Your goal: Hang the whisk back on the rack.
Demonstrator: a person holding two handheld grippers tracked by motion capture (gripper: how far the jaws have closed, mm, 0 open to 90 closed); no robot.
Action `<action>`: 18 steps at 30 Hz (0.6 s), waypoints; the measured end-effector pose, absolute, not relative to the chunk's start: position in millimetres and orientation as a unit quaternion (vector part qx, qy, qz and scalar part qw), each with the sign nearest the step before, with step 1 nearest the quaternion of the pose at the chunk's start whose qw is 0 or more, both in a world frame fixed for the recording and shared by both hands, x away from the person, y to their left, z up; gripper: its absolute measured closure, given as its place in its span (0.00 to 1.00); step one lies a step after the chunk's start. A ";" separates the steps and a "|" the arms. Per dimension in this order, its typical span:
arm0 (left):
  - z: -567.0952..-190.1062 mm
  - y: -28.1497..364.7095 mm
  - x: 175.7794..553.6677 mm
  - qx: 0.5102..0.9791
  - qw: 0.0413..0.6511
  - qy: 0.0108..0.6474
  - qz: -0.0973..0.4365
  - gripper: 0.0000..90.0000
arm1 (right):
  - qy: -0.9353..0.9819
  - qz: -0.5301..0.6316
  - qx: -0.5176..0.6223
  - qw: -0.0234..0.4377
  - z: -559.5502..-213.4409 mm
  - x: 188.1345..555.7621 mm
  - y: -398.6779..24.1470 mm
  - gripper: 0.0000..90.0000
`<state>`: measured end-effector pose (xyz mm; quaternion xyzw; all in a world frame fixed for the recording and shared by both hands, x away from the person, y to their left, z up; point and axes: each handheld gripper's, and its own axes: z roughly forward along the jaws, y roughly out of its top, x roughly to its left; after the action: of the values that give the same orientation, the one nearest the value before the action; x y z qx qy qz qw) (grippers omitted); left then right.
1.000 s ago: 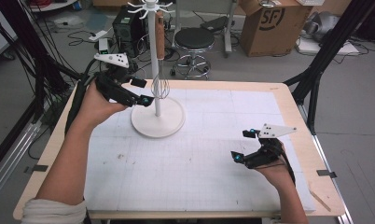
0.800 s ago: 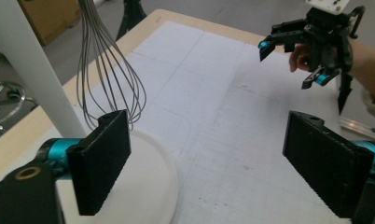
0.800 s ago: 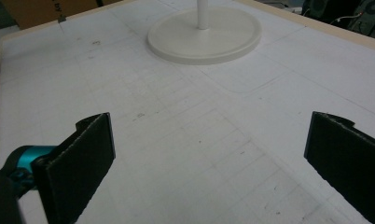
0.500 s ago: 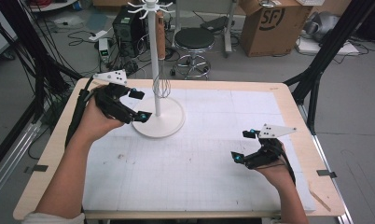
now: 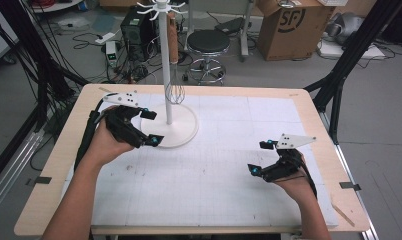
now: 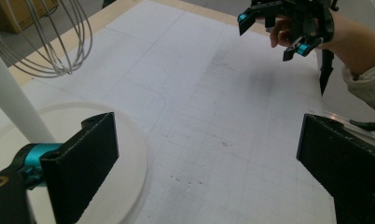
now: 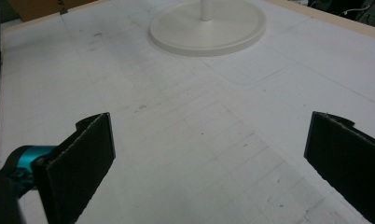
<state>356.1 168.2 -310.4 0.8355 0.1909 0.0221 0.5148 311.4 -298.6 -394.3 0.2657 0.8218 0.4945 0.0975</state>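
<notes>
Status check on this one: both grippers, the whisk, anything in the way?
Left gripper open, jaws just opened wider, nothing between them, over the stand base. Right gripper open, empty. Whisk hanging on the stand, untouched. No obstruction on the mat.

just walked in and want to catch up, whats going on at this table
A person holds a claw in each hand over a white gridded mat. A wire whisk hangs on a white stand whose round base sits on the mat. The left claw is beside that base, below the whisk, its jaws just opened wide with nothing between them. The right claw rests apart near the mat's right side, open and empty.
</notes>
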 end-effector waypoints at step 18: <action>-351.5 176.9 332.1 0.829 0.514 0.219 0.021 0.02 | 0.823 0.498 0.259 0.087 -397.1 310.2 -301.5 0.01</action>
<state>332.1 176.9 -351.5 0.8291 0.2187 0.0208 0.5141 310.2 -301.5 -397.1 0.2592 0.8228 0.4982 0.0872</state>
